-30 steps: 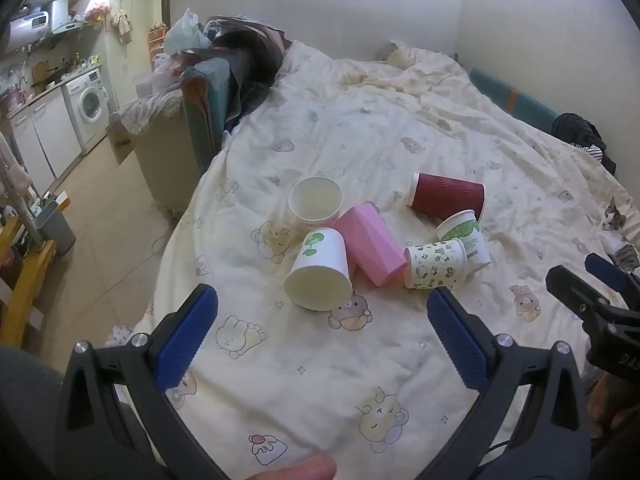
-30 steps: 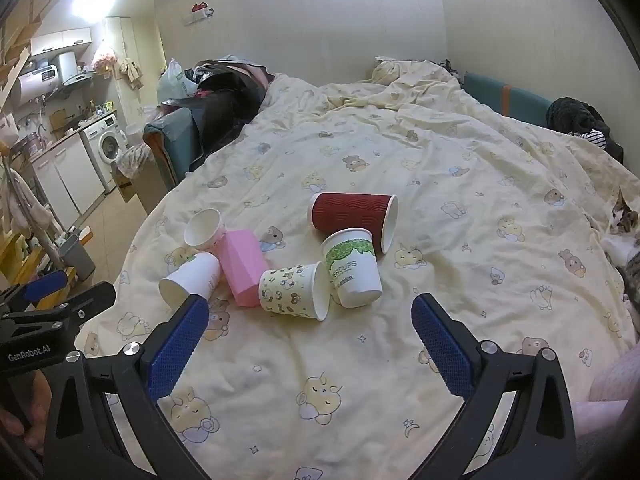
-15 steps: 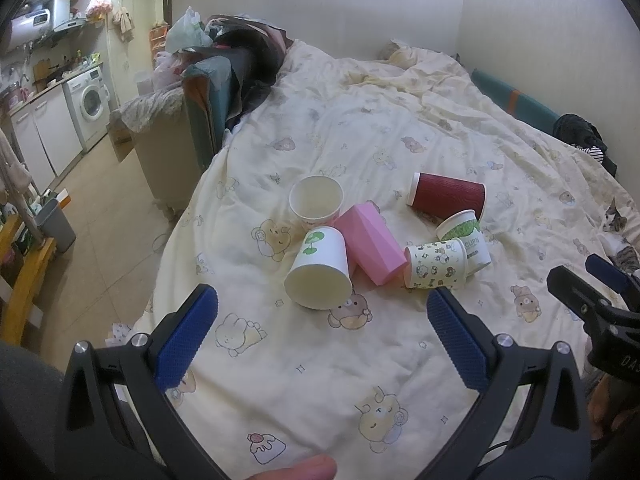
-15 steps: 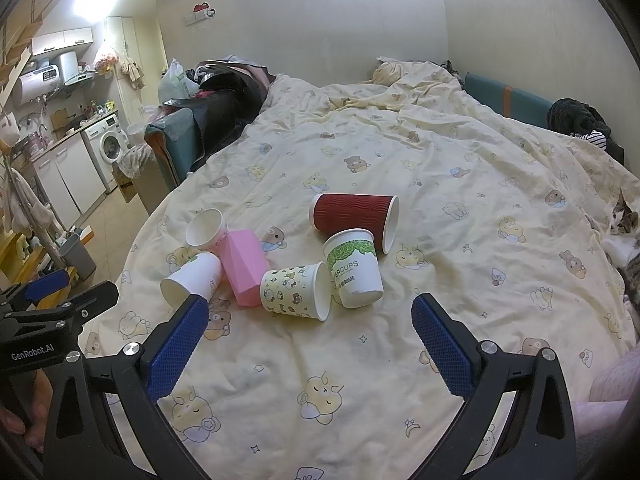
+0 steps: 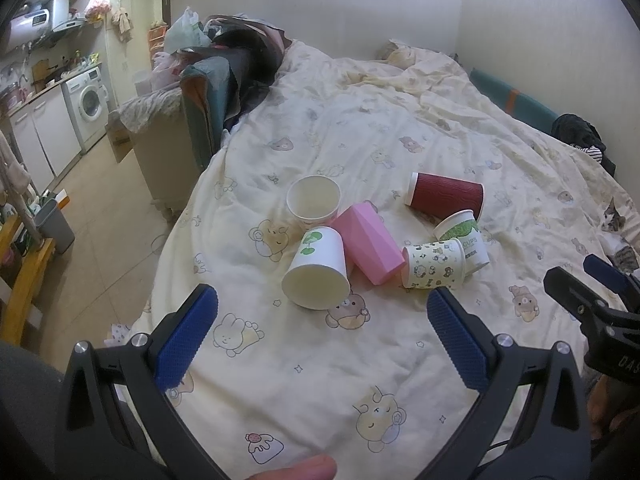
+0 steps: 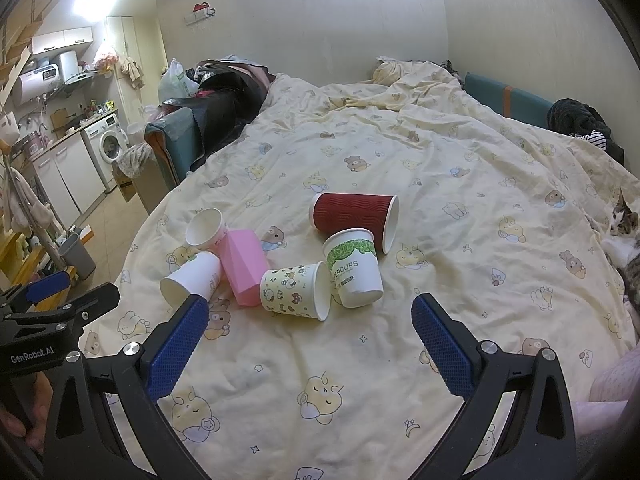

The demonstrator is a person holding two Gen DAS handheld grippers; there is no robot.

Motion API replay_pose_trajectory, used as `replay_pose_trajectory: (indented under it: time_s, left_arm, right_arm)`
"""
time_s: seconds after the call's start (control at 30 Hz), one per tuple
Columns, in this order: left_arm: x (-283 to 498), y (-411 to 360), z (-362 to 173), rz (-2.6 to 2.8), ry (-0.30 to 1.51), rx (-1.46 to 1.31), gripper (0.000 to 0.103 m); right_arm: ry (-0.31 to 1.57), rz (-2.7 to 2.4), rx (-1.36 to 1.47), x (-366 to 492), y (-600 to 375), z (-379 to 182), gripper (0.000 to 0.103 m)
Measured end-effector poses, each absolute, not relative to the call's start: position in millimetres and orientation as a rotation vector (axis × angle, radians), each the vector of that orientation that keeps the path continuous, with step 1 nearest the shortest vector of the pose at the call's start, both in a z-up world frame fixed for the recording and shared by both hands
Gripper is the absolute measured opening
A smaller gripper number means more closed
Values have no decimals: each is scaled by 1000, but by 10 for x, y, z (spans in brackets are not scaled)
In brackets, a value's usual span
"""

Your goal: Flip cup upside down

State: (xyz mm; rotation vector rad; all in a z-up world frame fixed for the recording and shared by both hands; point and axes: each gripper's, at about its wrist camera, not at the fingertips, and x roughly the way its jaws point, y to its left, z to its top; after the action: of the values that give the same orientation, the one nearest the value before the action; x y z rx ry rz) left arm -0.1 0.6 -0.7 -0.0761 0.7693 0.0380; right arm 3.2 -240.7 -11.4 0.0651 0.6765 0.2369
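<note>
— Cups, then: both claws spread wide, empty, left gripper and right gripper hovering short of the pile on the quilt?
— Yes. Nothing grasped yet. Probably nearest first: white leaf cup, lying sideways, touching pink cup. Needs reaching, clamping, turning mouth-down.

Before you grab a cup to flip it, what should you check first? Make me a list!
1. Left hand-held gripper open: ok.
2. Right hand-held gripper open: ok.
3. Both empty: ok.
4. Cups lying on their sides on the blanket, ready to flip: ok.
5. Space around the bear-print cup: not ok, it touches the green-leaf cup.
6. Cat away from the cups: ok.
</note>
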Motion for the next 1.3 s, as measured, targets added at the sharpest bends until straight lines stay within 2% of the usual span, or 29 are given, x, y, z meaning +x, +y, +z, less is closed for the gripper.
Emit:
replay_pose_trajectory:
  time_s: [1.3]
  left_arm:
    - [-8, -4, 10, 40, 761, -69, 103]
  right_arm:
    - [674, 241, 57, 42, -2396, -136, 103]
